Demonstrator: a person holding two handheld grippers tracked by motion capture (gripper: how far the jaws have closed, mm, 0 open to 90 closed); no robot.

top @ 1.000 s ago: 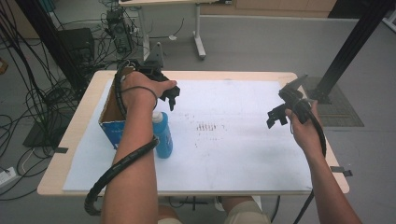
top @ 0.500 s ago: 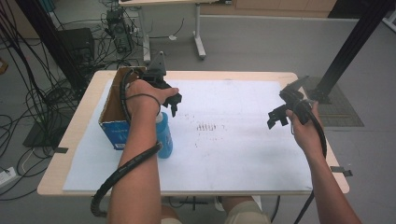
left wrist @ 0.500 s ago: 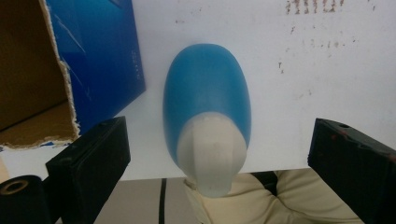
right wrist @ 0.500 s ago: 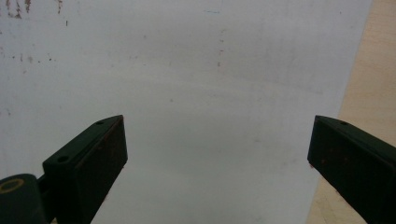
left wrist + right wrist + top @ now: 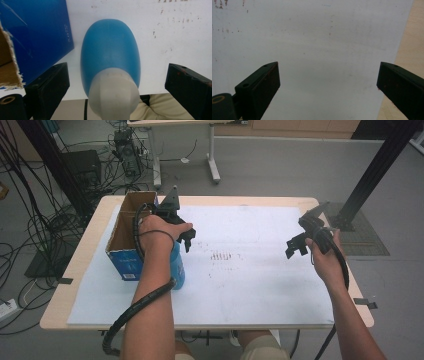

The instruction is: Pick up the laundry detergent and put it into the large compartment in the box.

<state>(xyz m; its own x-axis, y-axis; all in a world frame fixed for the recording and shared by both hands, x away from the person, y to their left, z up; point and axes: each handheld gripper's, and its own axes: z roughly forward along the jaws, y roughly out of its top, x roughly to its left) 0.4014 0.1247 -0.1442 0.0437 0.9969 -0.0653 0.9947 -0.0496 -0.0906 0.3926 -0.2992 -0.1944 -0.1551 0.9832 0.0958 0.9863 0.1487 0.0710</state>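
Observation:
A blue bottle [image 5: 178, 266] with a whitish cap [image 5: 113, 93] stands on the white sheet [image 5: 250, 275], right against the open blue cardboard box [image 5: 129, 232]. My left gripper [image 5: 187, 238] hovers over the bottle, open. In the left gripper view the jaws stand wide on either side of the cap without touching it, and the bottle [image 5: 110, 50] and the box wall [image 5: 37, 32] lie below. My right gripper [image 5: 296, 248] is open above bare sheet at the right, and nothing is between its jaws [image 5: 328, 82] but the sheet [image 5: 319, 37].
The sheet covers most of a wooden table [image 5: 75, 270], whose bare edge shows at the right [image 5: 412, 50]. Faint reddish marks [image 5: 222, 256] dot the sheet's middle. A black post [image 5: 375, 175] stands beyond the right corner, and cables [image 5: 45, 220] lie on the floor at left.
My left gripper has moved from over the box rightward and nearer, and it now sits above the bottle. The right gripper has hardly shifted.

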